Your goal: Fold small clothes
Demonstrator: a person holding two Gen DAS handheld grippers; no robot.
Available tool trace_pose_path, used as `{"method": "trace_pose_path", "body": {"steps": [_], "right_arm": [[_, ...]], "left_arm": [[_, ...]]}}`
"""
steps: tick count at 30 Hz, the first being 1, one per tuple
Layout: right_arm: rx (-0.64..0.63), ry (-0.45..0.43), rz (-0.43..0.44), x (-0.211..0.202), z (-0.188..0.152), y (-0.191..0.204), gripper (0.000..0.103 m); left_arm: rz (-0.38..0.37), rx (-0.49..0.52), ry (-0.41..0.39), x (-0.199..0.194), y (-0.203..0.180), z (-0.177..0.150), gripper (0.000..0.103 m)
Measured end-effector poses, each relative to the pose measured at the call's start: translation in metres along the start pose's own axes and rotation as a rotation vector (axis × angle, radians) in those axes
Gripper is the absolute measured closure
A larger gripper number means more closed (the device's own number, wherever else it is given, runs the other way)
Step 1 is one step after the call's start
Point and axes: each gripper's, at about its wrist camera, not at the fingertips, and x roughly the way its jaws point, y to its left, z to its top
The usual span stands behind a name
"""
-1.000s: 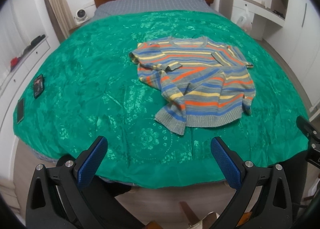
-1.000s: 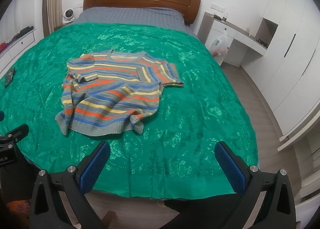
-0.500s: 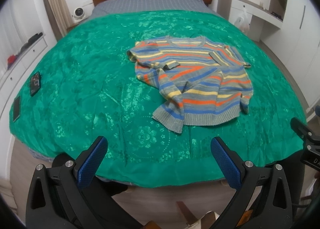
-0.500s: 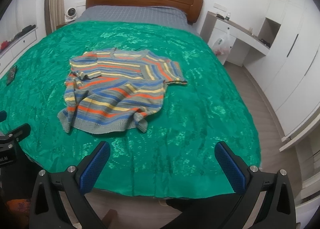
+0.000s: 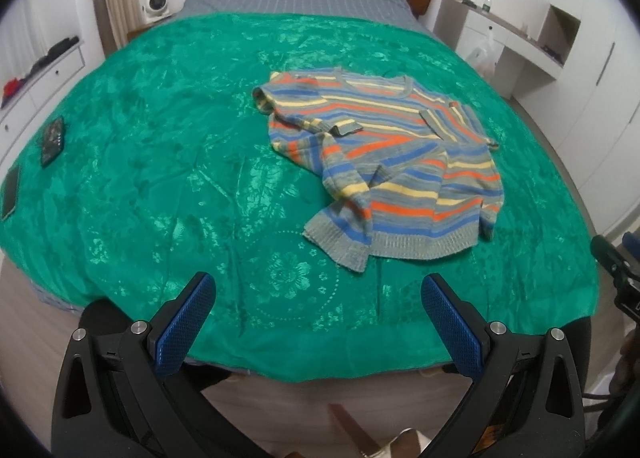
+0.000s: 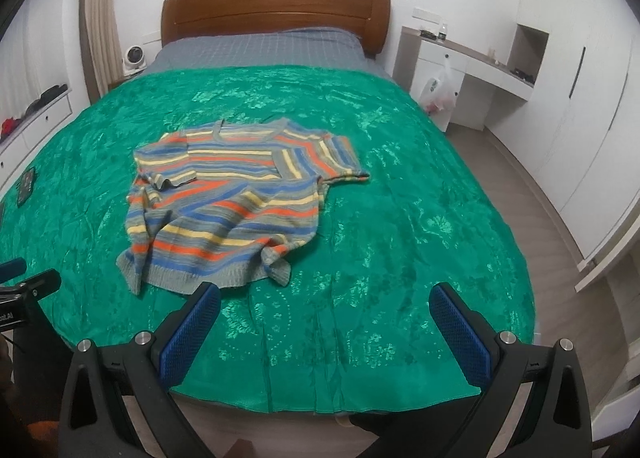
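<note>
One striped sweater, unfolded, on green bedspread

One striped sweater [image 5: 384,162], knitted in grey, blue, orange and yellow, is laid rumpled on the green bedspread [image 5: 160,162], its ribbed hem toward the foot of the bed and one sleeve tucked across the chest. Left gripper [image 5: 318,322] and right gripper [image 6: 326,332] are both held with jaws spread wide and nothing gripped, above the bed's near edge, apart from the garment. Two dark flat items [image 5: 52,136] are noted at the bedspread's left edge. Wooden headboard [image 6: 276,14] is listed behind.
</note>
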Motion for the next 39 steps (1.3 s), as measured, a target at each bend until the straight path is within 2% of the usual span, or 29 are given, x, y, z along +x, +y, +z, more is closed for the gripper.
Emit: {"method": "trace_pose_path", "body": {"steps": [8, 19, 39], "right_arm": [[-0.008, 0.01, 0.012, 0.006, -0.003, 0.001, 0.0], [-0.017, 0.021, 0.042, 0.007, -0.008, 0.013, 0.0], [-0.052, 0.032, 0.081, 0.004, -0.015, 0.028, 0.0]], "left_arm": [[0.025, 0.035, -0.026, -0.008, -0.011, 0.003, 0.0], [0.104, 0.057, -0.022, -0.007, -0.015, 0.002, 0.0], [0.14, 0.057, -0.019, -0.007, -0.01, 0.0, 0.0]]}}
